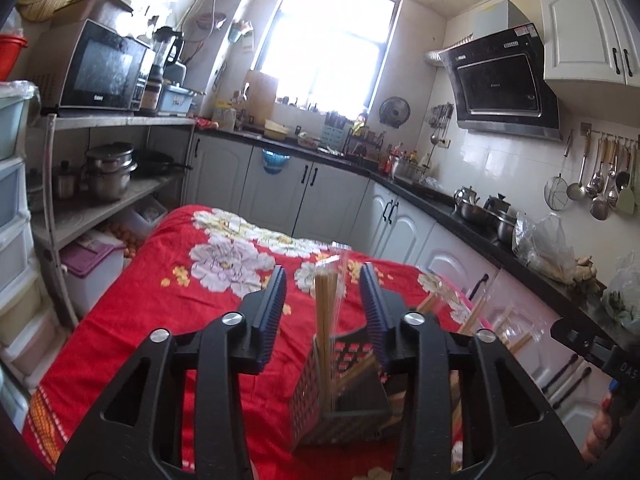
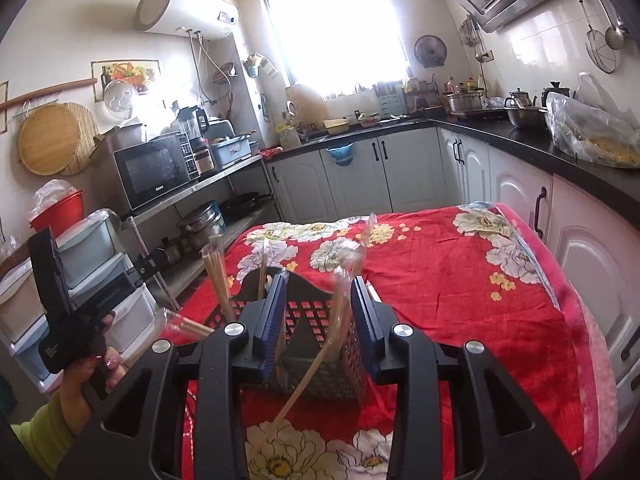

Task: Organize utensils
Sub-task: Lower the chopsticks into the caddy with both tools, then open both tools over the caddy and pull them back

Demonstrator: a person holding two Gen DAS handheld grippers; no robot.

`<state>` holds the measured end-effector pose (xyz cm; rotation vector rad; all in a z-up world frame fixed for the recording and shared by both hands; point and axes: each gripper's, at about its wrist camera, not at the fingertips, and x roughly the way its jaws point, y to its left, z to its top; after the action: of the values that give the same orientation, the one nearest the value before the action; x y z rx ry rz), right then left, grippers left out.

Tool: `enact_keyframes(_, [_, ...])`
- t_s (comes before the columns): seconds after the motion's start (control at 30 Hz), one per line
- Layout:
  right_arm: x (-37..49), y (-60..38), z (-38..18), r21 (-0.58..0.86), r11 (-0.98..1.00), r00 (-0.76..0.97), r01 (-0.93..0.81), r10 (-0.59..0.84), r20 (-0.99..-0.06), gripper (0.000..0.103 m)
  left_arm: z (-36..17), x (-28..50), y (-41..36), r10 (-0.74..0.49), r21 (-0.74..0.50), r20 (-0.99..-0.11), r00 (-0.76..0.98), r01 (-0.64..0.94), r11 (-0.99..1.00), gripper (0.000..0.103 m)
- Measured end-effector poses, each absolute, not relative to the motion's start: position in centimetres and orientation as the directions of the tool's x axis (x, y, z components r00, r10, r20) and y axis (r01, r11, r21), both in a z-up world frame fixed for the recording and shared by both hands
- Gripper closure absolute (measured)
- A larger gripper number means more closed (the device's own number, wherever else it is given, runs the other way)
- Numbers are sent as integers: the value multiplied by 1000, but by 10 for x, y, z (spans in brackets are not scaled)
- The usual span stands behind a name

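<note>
A dark perforated utensil holder (image 1: 340, 400) stands on the red floral cloth; it also shows in the right wrist view (image 2: 320, 344). Wrapped chopstick pairs (image 1: 326, 320) stand in it, several more lean at its right side (image 1: 476, 312). My left gripper (image 1: 323, 308) is open, its fingers on either side of the upright wrapped pair without touching it. My right gripper (image 2: 318, 320) is open just above the holder; a wrapped chopstick pair (image 2: 320, 356) leans out between its fingers. Other chopsticks (image 2: 218, 280) stand at the holder's left. The left gripper (image 2: 60, 292) shows at the left of the right wrist view.
The table with the red cloth (image 2: 460, 280) fills the middle. A shelf with a microwave (image 1: 104, 72) and pots stands to the left, plastic drawers (image 1: 16, 220) nearer. Black countertop (image 1: 460, 208) with kettles, bags and hanging ladles (image 1: 600, 184) runs along the right.
</note>
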<state>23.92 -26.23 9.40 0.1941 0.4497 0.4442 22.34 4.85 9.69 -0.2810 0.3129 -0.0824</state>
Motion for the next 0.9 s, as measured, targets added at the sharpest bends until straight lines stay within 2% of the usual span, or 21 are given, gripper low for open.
enact_keyframes(0.13, [229,-264,87,265,889,801,-372,452,-392,69,90,212,51,-142,-302,-342,929,35,953,60])
enact_keyframes(0.53, [203,-256,65,247,890,775,-382,455,-438,61,59,178,50,-207,-330,-431,879,60,942,49])
enact_keyframes(0.7, [194,-252,53,238,891,765,-386,454,-458,58,48,166,45,-226,-323,-455,861,78,943,40])
enact_keyframes(0.83, [188,-250,43,242,888,753,-390,459,-471,53,37,159,37,-240,-304,-479,844,96,948,39])
enact_keyframes(0.87, [187,-250,41,242,887,750,-393,462,-473,48,34,157,35,-243,-301,-485,840,101,948,37])
enact_keyframes(0.9, [185,-249,38,241,886,748,-396,464,-474,45,33,156,34,-245,-299,-490,837,103,949,27])
